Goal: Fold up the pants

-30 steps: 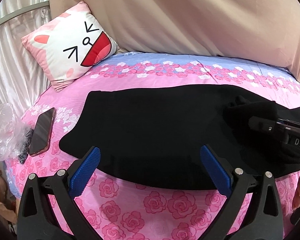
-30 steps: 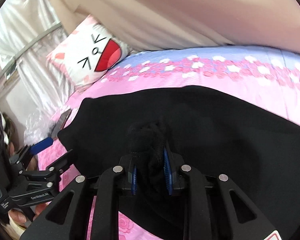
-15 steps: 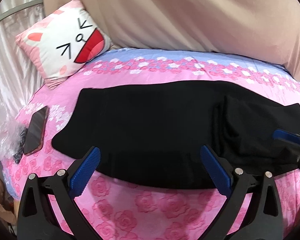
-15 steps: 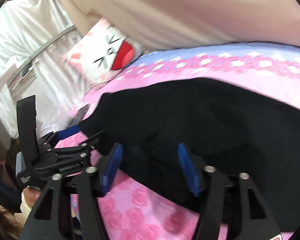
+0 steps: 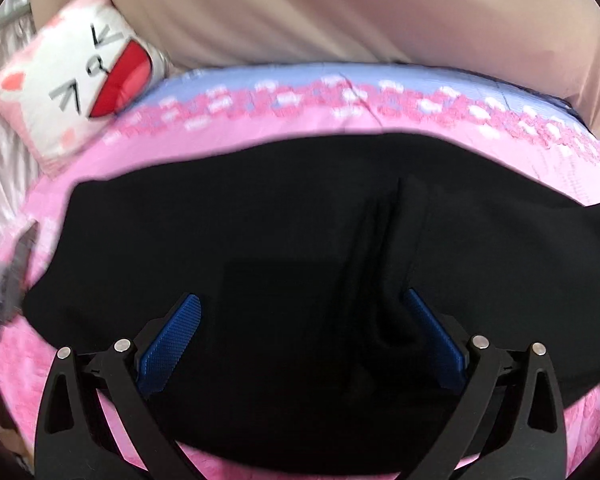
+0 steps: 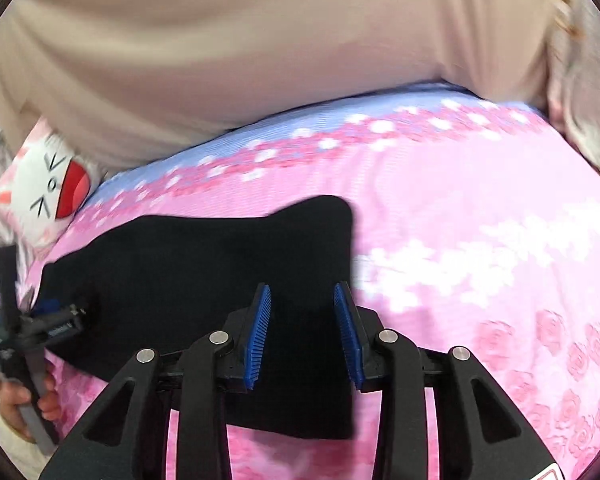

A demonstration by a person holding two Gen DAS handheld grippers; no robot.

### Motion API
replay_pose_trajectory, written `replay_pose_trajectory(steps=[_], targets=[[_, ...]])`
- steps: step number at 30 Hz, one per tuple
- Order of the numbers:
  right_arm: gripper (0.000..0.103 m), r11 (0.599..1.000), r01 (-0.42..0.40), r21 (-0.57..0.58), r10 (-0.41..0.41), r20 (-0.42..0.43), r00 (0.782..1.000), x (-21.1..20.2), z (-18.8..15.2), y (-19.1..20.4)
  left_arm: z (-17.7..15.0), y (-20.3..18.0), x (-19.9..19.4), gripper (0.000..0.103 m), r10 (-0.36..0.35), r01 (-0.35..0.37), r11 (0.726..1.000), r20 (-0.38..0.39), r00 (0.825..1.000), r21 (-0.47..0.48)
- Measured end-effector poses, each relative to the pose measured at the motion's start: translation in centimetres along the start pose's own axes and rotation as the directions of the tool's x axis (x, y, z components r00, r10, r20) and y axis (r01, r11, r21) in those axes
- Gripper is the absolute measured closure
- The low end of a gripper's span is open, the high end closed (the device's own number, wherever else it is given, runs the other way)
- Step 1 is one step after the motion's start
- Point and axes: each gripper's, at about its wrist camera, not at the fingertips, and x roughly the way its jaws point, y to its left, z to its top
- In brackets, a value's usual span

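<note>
Hand-held gripper (image 6: 302, 334) (right) above pants (image 6: 204, 280)

Right tool (image 6: 302, 336) released pants (image 5: 300, 280), swung to end far from pillow (image 5: 76, 76); left tool (image 5: 300, 344) advanced over pants.

The black pants (image 5: 260, 240) lie flat across the pink flowered bed (image 5: 320, 120), stretched from nine to three o'clock in the left wrist view. A folded layer covers their three o'clock part, its edge a vertical crease right of centre.
</note>
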Motion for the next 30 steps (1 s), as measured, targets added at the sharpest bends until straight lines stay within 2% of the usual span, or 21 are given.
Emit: replay_pose_trajectory(steps=[4,7,8,9,10,11,14,17,19,20,22,23,24,25,27,28,30], targets=[[0.069,0.999,-0.033,-0.013,0.033,0.001,0.999,0.1,-0.1,-0.3,-0.2,-0.1,-0.1,0.005,0.013,-0.013,1.0,0.005,1.0,-0.023],[0.069,0.991,-0.065,-0.114,0.066,0.003,0.998,0.8,0.3,2.0,-0.5,-0.6,-0.6,0.005,0.051,-0.051,0.999,0.013,0.999,-0.011],[0.069,0.988,-0.057,-0.144,0.057,-0.003,0.998,1.1,0.2,2.5,-0.5,-0.8,-0.7,0.005,0.063,-0.063,0.998,0.015,0.998,-0.006],[0.069,0.982,-0.018,-0.19,0.012,-0.036,0.999,2.8,0.1,2.7,-0.5,-0.9,-0.8,0.005,0.072,-0.072,0.997,0.015,0.997,-0.003],[0.075,0.98,0.005,-0.197,-0.018,-0.063,0.998,3.9,0.0,2.7,-0.6,-1.1,-0.9,0.005,0.083,-0.083,0.997,0.014,0.996,-0.001],[0.077,0.983,0.004,-0.184,-0.021,-0.091,0.996,5.0,0.0,2.1,-0.4,-0.9,-0.7,0.005,0.085,-0.085,0.996,0.012,0.996,-0.002],[0.078,0.992,-0.043,-0.116,0.035,-0.07,0.997,3.5,0.8,1.6,-0.4,-1.1,-1.0,0.005,0.101,-0.101,0.995,0.01,0.995,0.006],[0.075,0.981,-0.102,-0.165,0.098,-0.035,0.995,1.7,1.0,3.2,-0.4,-1.3,-1.1,0.005,0.119,-0.12,0.993,0.015,0.993,0.014],[0.075,0.975,-0.081,-0.207,0.067,-0.073,0.995,3.0,0.5,3.4,-0.5,-1.4,-1.1,0.005,0.129,-0.129,0.991,0.019,0.991,0.016],[0.079,0.977,-0.04,-0.211,0.019,-0.101,0.995,4.3,0.1,2.9,-0.5,-1.5,-1.1,0.005,0.131,-0.132,0.991,0.02,0.991,0.016],[0.084,0.987,-0.103,-0.12,0.091,-0.103,0.99,5.0,0.1,0.8,-0.5,-1.4,-1.2,0.005,0.125,-0.126,0.992,0.016,0.992,0.014],[0.091,0.991,-0.115,-0.072,0.107,-0.107,0.988,4.7,0.4,0.1,-0.5,-1.3,-1.2,0.005,0.117,-0.118,0.993,0.015,0.993,0.01],[0.091,0.992,-0.117,-0.046,0.112,-0.103,0.988,4.2,0.6,-0.3,-0.6,-1.0,-1.5,0.005,0.096,-0.096,0.995,0.015,0.995,0.0],[0.089,0.993,-0.114,-0.04,0.11,-0.094,0.99,3.9,0.7,-0.3,-0.6,-0.2,-2.0,0.005,0.045,-0.044,0.998,0.02,0.999,-0.034],[0.084,0.993,-0.099,-0.057,0.094,-0.081,0.992,2.8,0.4,0.1,-0.9,2.7,-3.0,0.005,-0.071,0.078,0.986,0.05,0.996,-0.148],[0.08,0.993,-0.097,-0.072,0.092,-0.072,0.993,2.3,0.2,0.4,-1.2,5.3,-3.4,0.005,-0.127,0.139,0.961,0.064,0.99,-0.238],[0.071,0.991,-0.099,-0.085,0.094,-0.059,0.994,1.4,-0.3,0.7,-1.7,9.4,-3.3,0.005,-0.143,0.151,0.915,0.051,0.988,-0.374]])
